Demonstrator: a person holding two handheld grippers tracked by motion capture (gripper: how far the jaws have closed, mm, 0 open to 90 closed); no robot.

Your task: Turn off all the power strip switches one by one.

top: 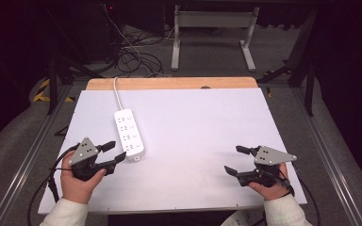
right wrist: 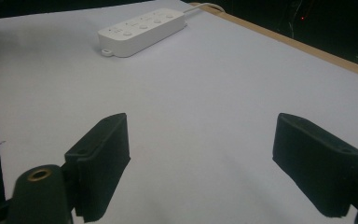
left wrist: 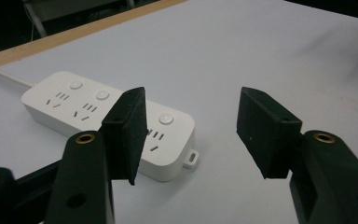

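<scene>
White power strip [top: 130, 134] is lying flat on the left part of the white tabletop [top: 202, 141], its cord [top: 118, 94] running to the far wooden edge [top: 169, 83]. Left tool [top: 114, 152] is sitting just beside the strip's near end, jaws spread, nothing between them. Right tool [top: 234, 160] is resting well apart, jaws spread wide and empty. Socket markings are probably too small to read. Nothing is blocking the strip.

Dark room; grey floor [top: 207, 56] with tangled cables [top: 132, 52]; white table legs [top: 212, 35].
</scene>
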